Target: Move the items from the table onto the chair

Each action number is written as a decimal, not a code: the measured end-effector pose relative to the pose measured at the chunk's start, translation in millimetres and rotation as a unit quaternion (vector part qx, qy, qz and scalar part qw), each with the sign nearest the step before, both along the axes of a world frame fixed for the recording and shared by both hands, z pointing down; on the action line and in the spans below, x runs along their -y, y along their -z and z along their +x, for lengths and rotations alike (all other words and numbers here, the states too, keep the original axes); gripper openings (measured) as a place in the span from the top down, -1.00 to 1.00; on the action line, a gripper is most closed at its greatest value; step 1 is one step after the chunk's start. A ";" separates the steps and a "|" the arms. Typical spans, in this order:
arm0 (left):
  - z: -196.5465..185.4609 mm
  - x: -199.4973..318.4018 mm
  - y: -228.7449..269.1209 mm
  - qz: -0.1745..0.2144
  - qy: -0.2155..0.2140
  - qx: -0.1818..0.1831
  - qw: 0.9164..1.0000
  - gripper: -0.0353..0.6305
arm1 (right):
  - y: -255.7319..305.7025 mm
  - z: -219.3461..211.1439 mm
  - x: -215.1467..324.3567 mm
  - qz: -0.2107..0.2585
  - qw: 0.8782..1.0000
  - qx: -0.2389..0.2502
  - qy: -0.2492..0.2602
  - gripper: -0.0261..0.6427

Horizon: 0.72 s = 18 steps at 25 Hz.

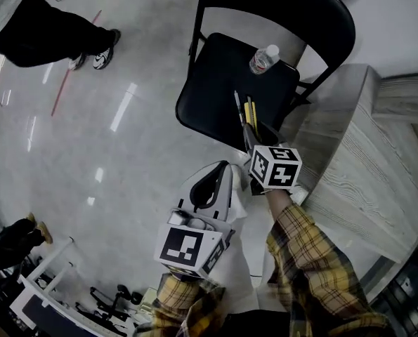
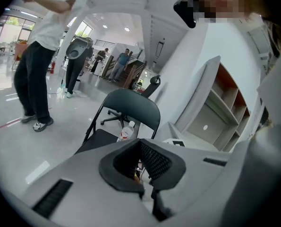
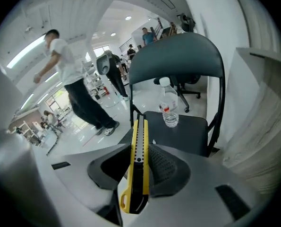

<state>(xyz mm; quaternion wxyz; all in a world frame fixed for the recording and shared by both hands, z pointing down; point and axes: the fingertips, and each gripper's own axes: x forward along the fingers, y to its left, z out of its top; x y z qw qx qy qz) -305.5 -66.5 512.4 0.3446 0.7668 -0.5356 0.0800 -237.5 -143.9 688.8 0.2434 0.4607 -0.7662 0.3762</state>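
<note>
Presently right gripper (image 3: 140, 163) clamps knife (image 3: 139, 141) near chair (image 3: 197, 132); left gripper (image 2: 141, 163) closed, empty; knife released high or near seat edge may slide off or topple bottle (image 3: 170, 109)

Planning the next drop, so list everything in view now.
Table: one, pale grey wood, at right.
Chair: one, black, left of the table.
Water bottle: one, clear, standing on the chair seat.
Utility knife: one, yellow and black, in the right gripper.
Bystander: one, dark trousers, standing beyond the chair.
Right gripper: one, grey, shut on the utility knife.
Left gripper: one, grey, shut, empty.
Sleeves: two, yellow plaid, behind the grippers.
</note>
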 end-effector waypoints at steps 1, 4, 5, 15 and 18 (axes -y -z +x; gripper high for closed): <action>-0.6 2.9 -9.6 -0.008 0.002 -0.004 1.000 0.88 | -12.4 2.9 7.1 -0.006 1.000 -0.004 -0.015 0.54; 2.0 8.8 -33.9 -0.010 0.014 -0.029 0.999 0.88 | -50.3 16.3 18.4 -0.035 0.998 -0.025 -0.051 0.54; 1.9 10.4 -41.6 -0.010 0.017 -0.034 0.999 0.88 | -62.7 18.9 21.3 -0.045 0.997 -0.030 -0.057 0.54; -18.7 6.5 -92.8 -0.048 0.064 -0.050 0.995 0.88 | -154.9 37.4 38.2 -0.090 0.988 -0.125 -0.020 0.54; -22.7 6.9 -99.0 -0.053 0.065 -0.050 0.995 0.88 | -170.3 45.3 38.1 -0.098 0.985 -0.142 -0.021 0.54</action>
